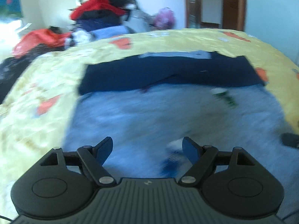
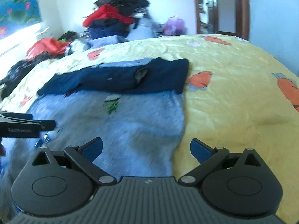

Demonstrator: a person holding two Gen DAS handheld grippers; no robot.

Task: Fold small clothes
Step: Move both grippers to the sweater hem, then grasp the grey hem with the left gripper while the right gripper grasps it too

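A small top lies flat on the yellow bed cover (image 1: 46, 78). Its light blue body (image 1: 149, 112) (image 2: 130, 123) is near me and a navy part (image 1: 168, 71) (image 2: 112, 82) is folded across its far end. A small green and white logo (image 1: 224, 97) (image 2: 112, 104) shows on the blue. My left gripper (image 1: 147, 149) hovers open over the near blue cloth, nothing between its fingers. My right gripper (image 2: 146, 150) stands open over the top's right edge, one finger over blue, the other over yellow. The left gripper (image 2: 52, 125) enters the right wrist view from the left.
A heap of red, black and navy clothes (image 1: 101, 13) (image 2: 114, 16) is piled at the bed's far end. A red item (image 1: 37, 37) (image 2: 44, 46) and dark clothes lie at the far left. A wooden door frame (image 1: 233, 5) stands behind, right.
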